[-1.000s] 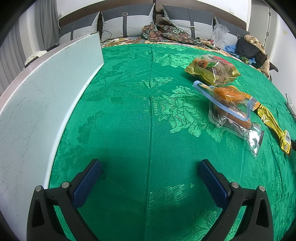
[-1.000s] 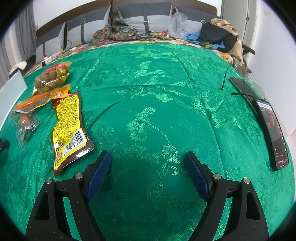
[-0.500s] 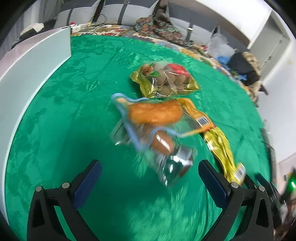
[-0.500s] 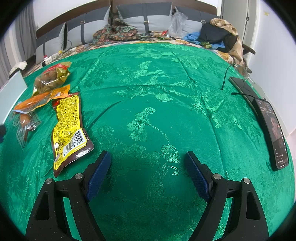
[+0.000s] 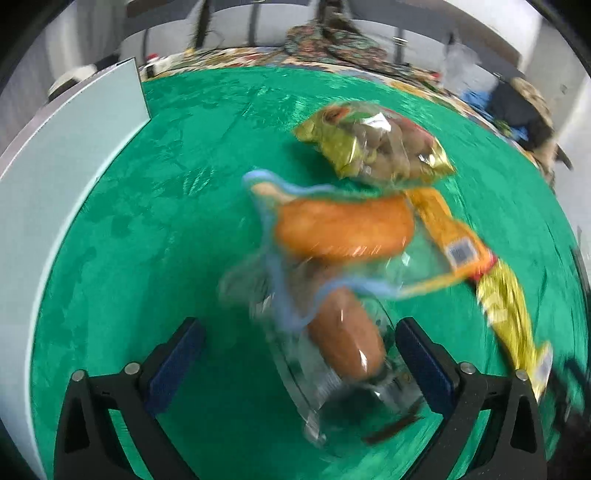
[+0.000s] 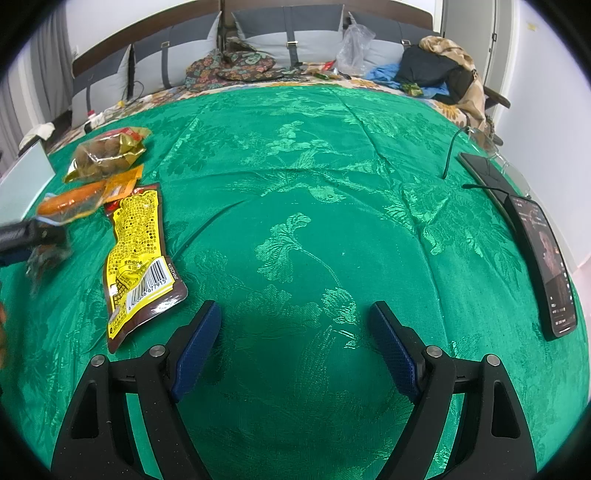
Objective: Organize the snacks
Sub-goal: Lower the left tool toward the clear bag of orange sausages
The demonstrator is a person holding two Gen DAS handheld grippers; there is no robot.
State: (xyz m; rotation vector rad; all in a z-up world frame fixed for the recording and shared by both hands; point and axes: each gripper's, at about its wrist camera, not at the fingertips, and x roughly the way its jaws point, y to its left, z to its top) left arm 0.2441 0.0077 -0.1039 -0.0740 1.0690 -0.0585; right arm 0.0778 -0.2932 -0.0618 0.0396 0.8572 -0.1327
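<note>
Left wrist view is pretty smeared, so take details loosely. My left tongs (image 5: pixel 297 350) are spread wide with nothing pinched; a clear zip bag (image 5: pixel 332 295) with a blue seal sits mid-frame on the green bedspread (image 5: pixel 147 221), its lower end reaching down between the two pads, but I can't tell whether it touches either. Inside it I make out an orange bun and a brown one, blurry. Above it lies a gold nut bag (image 5: pixel 373 147); right of it an orange packet (image 5: pixel 454 240) and a yellow pack (image 5: pixel 509 314), partly cut off by blur. A pale board (image 5: pixel 55 184) fills the left edge.

Right wrist view is sharp. My right tongs (image 6: pixel 295 343) are wide apart over bare bedspread, holding nothing. The yellow pack's barcode and print show here, at left. The left tongs are only a dark smear at the left edge. Only this view shows the phone (image 6: pixel 543 258) and cable at right, plus pillows (image 6: pixel 288 33) and piled clothes (image 6: pixel 436 70) along the top.
</note>
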